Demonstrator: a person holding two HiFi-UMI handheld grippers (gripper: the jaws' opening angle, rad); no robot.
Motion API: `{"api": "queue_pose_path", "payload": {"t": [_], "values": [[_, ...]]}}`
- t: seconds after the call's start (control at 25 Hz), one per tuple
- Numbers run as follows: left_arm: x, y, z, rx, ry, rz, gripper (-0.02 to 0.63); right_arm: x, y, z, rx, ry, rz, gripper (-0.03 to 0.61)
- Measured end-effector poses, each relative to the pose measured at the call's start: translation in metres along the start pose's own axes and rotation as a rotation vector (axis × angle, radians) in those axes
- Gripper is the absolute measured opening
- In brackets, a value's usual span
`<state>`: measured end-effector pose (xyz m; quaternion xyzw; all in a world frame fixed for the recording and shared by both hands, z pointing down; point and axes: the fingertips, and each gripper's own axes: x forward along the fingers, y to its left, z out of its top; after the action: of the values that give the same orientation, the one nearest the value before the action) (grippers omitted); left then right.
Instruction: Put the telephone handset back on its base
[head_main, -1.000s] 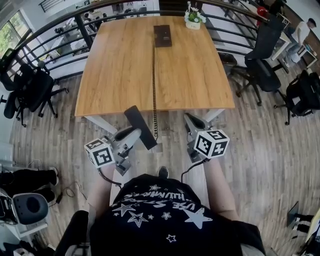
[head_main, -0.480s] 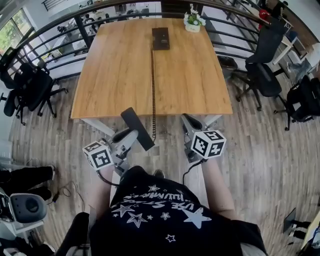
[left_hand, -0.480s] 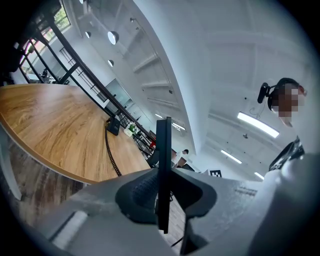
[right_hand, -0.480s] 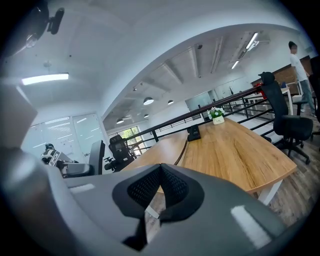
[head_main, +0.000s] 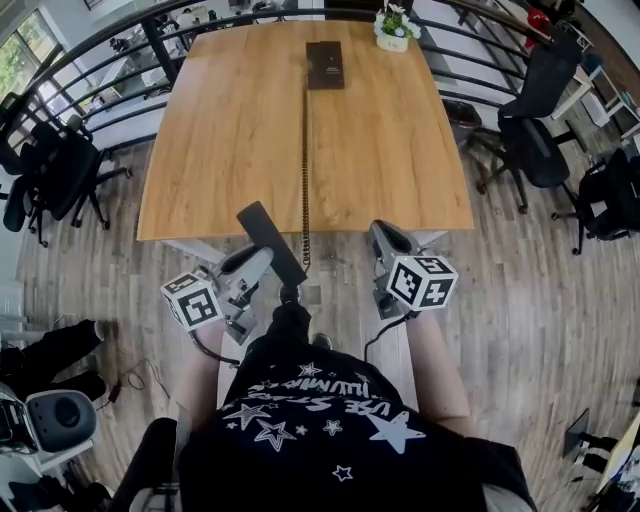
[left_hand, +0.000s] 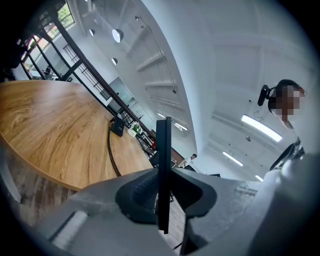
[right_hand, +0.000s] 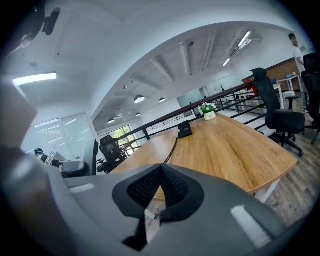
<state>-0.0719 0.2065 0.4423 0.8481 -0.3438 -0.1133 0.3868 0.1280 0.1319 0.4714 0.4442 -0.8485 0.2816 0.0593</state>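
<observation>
Clamping handset (head_main: 268, 240) in left gripper (head_main: 251, 268), right gripper (right_hand: 159, 171) closed, base (head_main: 325, 65) across table (head_main: 225, 130)

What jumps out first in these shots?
The black handset is clamped in the left gripper by the near edge of the long wooden table. Its coiled cord runs down the table's middle to the base at the far end, near a potted plant. The right gripper is shut and empty.
</observation>
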Motion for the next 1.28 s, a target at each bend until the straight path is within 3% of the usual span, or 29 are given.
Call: {"api": "queue_pose_path", "payload": {"t": [1.0,1.28], "values": [[0.101,0.12,0.167,0.002,0.051,-0.179,0.075,0.157,-0.042,0.131,-0.059,-0.039,-0.152,0.002],[0.126,0.139,0.188,0.011,0.093,-0.223,0.077,0.164,-0.058,0.145,-0.066,-0.026,-0.202,0.002]]}}
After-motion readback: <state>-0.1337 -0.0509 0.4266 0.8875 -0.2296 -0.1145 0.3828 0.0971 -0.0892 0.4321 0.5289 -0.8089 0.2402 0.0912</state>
